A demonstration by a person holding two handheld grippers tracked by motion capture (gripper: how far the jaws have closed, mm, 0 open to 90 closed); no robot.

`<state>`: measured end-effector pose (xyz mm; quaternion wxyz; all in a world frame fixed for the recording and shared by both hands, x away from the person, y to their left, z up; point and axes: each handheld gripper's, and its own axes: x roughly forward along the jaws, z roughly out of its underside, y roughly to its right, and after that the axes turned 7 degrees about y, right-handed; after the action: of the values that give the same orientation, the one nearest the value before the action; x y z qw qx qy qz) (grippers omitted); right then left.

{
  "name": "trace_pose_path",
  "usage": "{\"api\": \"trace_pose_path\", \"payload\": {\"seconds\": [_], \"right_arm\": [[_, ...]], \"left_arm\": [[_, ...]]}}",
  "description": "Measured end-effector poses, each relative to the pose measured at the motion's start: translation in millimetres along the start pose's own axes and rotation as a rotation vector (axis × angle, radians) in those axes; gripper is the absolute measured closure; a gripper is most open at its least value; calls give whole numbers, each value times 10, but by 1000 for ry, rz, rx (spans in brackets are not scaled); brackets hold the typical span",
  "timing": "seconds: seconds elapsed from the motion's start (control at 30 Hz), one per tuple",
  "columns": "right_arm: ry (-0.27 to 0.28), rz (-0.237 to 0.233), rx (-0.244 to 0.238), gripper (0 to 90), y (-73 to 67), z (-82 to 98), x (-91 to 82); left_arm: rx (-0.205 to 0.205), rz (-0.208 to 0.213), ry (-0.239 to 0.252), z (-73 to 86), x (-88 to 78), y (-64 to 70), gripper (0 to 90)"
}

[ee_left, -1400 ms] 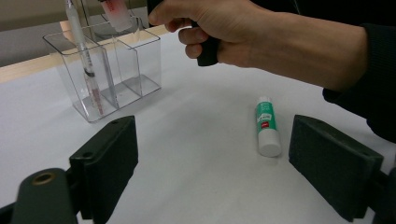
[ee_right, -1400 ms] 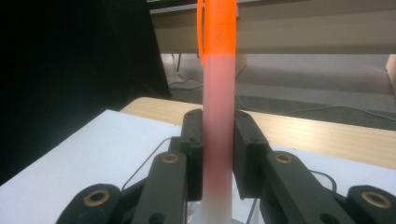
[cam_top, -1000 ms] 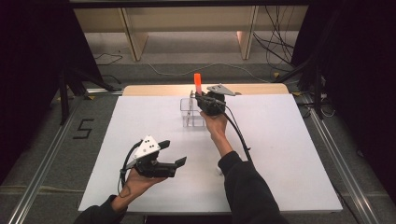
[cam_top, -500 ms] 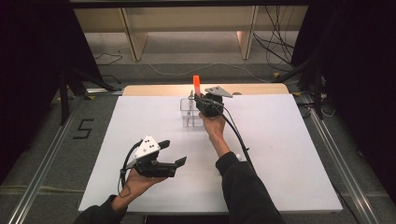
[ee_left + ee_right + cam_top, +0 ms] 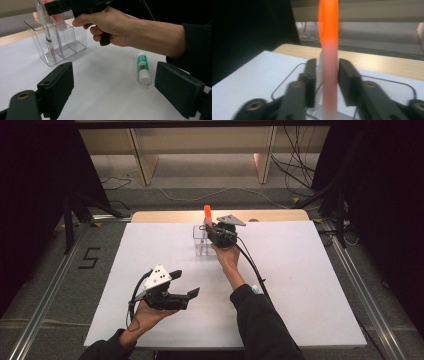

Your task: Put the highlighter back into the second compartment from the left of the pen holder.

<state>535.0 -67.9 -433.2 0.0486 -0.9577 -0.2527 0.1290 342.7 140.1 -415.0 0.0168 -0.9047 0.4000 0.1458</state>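
While the jaws sit this close to the marker: pull your right gripper (image 5: 216, 231) away crooked and a jaw may catch the orange marker (image 5: 329, 62), so it tips or lifts back out.
Holder risk: the clear pen holder (image 5: 50, 32) looks light. A bump from your hand could slide it or knock it over on the white table (image 5: 300, 285).
Thin pen risk: a thin pen (image 5: 47, 37) stands in one pocket. A shake of the holder could rattle it loose.
Right gripper: its jaws have just been opening. The marker stands between them with a small gap on each side, so they seem to have let go.
Left gripper (image 5: 185, 282): wide open and holding nothing, low over the near side of the table.
Where the marker is: upright in the holder at the far side of the table. You cannot tell which pocket.
How the marker looks: a bright orange top, a pale pink body below, long and straight.
Glue stick (image 5: 143, 67): lying flat near your right arm, well apart from the holder.
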Motion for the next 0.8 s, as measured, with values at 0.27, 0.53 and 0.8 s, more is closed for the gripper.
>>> {"api": "trace_pose_path", "payload": {"seconds": [0.27,0.53,0.8], "right_arm": [[-11,-73,33,394,98,-242,-222],[-97,-194,-119,301,128,-480,-616],[-162,-251,-255,281,114,-514,-908]], "left_arm": [[-4,1,-6,-4,-1,-1,153],[1,-5,-10,0,13,-5,153],[-7,-9,-10,0,13,-12,153]]}}
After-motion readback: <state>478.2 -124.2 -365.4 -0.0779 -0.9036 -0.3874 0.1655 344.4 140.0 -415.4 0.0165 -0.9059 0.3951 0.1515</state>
